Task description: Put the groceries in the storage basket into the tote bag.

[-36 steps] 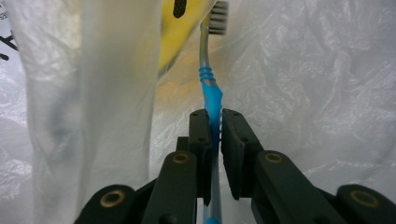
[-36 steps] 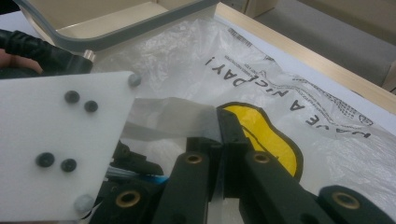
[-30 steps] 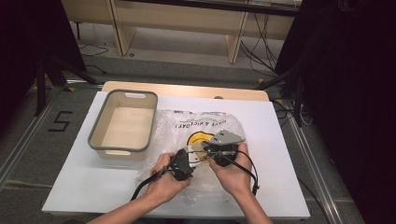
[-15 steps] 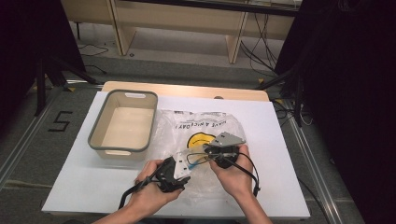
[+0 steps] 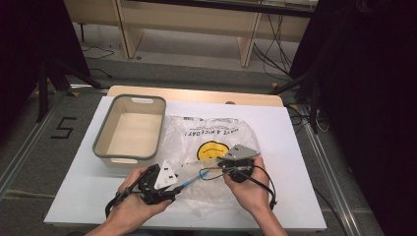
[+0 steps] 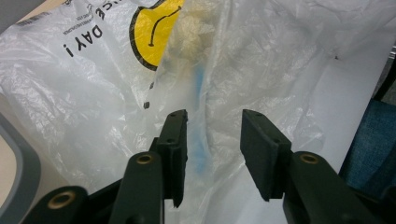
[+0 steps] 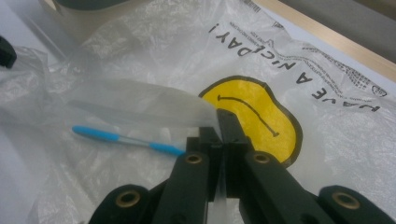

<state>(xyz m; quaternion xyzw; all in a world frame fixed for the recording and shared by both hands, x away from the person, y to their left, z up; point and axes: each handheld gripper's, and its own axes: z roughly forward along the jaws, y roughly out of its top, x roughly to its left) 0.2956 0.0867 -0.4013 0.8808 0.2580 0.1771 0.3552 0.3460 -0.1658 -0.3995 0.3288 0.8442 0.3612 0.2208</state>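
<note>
1. Grey basin (image 5: 129,129) sits at the left of the white table (image 5: 78,187), empty, just beside the bag.
2. Left gripper (image 5: 173,189), low and left of centre: jaws have just been opening and now stand parted. A fold of the plastic bag (image 6: 261,60) lies between them, pads not pressing on it.
3. Bag lies flat mid-table, yellow smiley (image 7: 261,112) up, print upside down from the high view.
4. Blue-handled stick (image 7: 121,137) lies inside the bag between the grippers; possibly a toothbrush, too blurred to confirm.
5. Right gripper (image 7: 223,122): jaws pressed together, pinching the bag's film edge beside the smiley.
</note>
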